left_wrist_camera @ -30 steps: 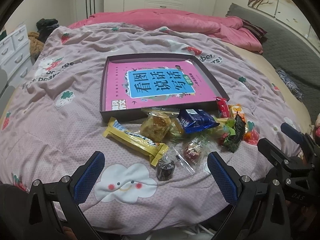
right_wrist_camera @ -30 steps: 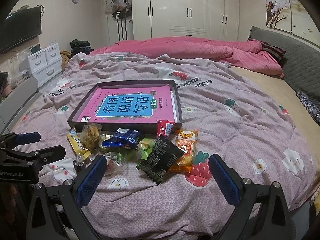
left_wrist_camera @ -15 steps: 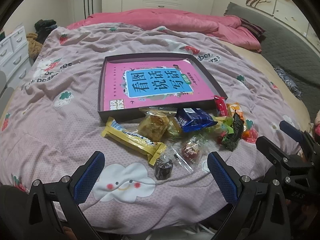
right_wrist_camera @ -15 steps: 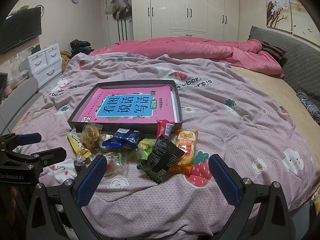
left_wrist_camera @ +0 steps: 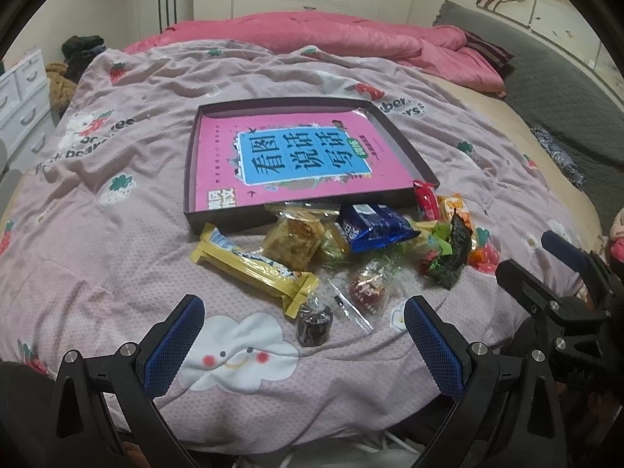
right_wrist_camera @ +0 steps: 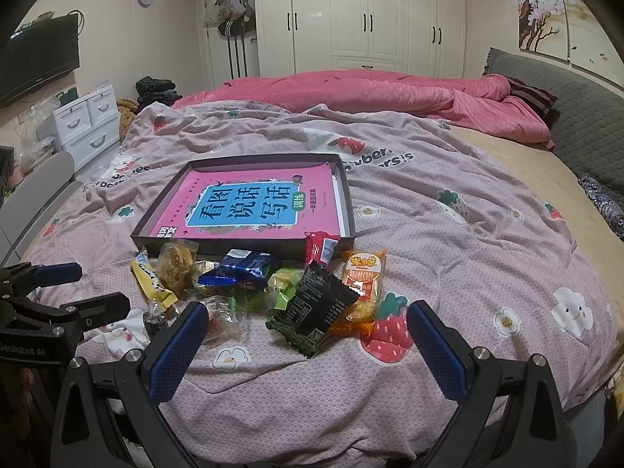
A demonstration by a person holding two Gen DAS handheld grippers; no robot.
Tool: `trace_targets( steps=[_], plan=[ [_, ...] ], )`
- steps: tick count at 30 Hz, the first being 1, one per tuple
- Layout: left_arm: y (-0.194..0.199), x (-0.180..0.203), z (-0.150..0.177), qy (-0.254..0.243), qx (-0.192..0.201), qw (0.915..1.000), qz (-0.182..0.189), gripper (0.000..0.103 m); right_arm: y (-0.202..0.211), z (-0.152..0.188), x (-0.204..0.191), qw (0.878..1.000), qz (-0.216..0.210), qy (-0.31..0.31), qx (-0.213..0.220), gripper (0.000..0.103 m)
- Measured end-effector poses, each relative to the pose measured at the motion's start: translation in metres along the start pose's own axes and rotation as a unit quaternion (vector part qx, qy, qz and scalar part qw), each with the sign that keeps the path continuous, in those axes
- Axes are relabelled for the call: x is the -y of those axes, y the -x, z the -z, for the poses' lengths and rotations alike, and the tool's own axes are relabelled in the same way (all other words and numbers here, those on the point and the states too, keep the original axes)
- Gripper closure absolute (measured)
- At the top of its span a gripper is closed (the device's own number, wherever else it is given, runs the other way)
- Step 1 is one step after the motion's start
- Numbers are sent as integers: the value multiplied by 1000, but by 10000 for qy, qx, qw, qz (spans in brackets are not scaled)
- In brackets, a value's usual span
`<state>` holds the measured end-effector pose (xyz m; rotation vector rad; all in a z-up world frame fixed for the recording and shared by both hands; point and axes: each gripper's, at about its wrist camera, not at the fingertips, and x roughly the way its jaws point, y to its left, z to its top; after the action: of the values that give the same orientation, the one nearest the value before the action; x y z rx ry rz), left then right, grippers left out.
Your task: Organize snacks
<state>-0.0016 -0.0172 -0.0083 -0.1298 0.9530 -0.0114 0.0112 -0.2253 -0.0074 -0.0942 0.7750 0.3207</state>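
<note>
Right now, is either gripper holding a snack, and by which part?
Nothing is held. The left gripper and right gripper are both open and empty, short of the snack pile on the bed.

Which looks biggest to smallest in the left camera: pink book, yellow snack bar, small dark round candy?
1. pink book
2. yellow snack bar
3. small dark round candy, smallest despite lying nearest the camera.

snacks (left_wrist_camera: 351, 257) | mixed wrappers | heaped just before shallow box (left_wrist_camera: 218, 222)
</note>
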Motion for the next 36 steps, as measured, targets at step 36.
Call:
trace_targets(
  steps=[36],
  plan=[
    [-51,-15,11,62,-976,9944,399,12,-48,6,35,9885,-54,-1125,-1004,1]
  ],
)
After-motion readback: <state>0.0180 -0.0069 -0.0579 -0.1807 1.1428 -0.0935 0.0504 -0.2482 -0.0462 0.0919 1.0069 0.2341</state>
